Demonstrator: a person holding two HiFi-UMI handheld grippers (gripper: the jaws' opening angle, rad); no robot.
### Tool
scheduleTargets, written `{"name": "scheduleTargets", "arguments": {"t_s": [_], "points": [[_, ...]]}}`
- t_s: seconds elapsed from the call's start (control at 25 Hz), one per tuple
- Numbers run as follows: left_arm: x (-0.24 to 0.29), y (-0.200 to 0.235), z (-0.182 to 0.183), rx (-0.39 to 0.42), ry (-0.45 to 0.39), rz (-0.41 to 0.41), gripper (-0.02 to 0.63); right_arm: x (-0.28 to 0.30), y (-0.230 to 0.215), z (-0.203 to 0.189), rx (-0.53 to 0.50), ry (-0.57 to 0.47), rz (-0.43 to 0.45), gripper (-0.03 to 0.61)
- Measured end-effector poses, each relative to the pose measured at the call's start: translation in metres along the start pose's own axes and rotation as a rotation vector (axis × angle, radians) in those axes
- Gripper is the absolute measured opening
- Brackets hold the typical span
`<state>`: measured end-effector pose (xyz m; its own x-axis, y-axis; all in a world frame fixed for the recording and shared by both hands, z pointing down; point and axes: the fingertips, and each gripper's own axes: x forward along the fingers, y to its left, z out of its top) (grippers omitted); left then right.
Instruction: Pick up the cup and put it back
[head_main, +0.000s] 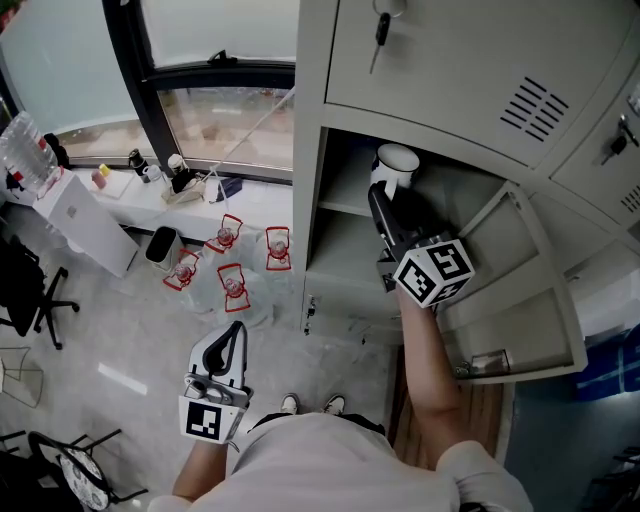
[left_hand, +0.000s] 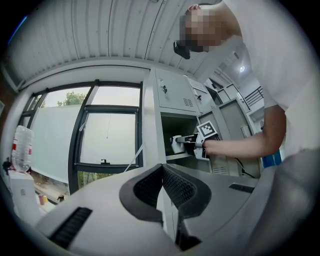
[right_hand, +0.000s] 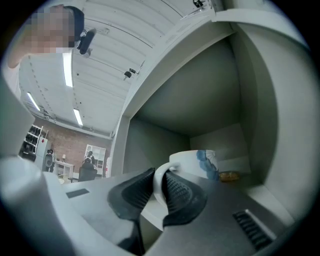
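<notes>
My left tool (head_main: 237, 338) hangs at the lower left of the head view, close to my body, its pads pressed together on nothing. Further up, at centre right, my right tool (head_main: 380, 200) reaches into the open compartment of the grey locker (head_main: 312, 200), whose door (head_main: 530, 290) stands swung out at the right. Its pads pinch the handle (right_hand: 160, 176) of the white cup (head_main: 397, 162) with a blue mark, which is inside that compartment, at upper centre.

Water jugs (head_main: 279, 248), office chair (head_main: 24, 291), window (head_main: 228, 122)
</notes>
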<state>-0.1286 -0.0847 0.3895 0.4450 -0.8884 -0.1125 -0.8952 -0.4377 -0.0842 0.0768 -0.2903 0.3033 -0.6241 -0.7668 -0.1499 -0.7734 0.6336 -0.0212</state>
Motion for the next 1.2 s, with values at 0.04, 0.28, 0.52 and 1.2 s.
{"name": "scheduleTargets", "arguments": {"t_s": [0.04,0.28,0.52,1.2], "points": [[0.001,0.0,0.002,0.003,-0.01,-0.002,0.021,0.001,-0.001,-0.001,0.002,0.002,-0.002,0.054],[-0.002,0.001,-0.007,0.005,0.025,0.003,0.021,0.003,-0.001,-0.007,0.007,0.016,-0.005,0.054],[-0.001,-0.001,-0.008,-0.001,0.015,0.001,0.021,0.004,0.002,-0.011,-0.024,0.029,-0.007,0.055],[-0.004,-0.005,-0.007,-0.007,0.028,-0.008,0.021,-0.002,-0.007,-0.015,-0.043,0.044,-0.057,0.061]]}}
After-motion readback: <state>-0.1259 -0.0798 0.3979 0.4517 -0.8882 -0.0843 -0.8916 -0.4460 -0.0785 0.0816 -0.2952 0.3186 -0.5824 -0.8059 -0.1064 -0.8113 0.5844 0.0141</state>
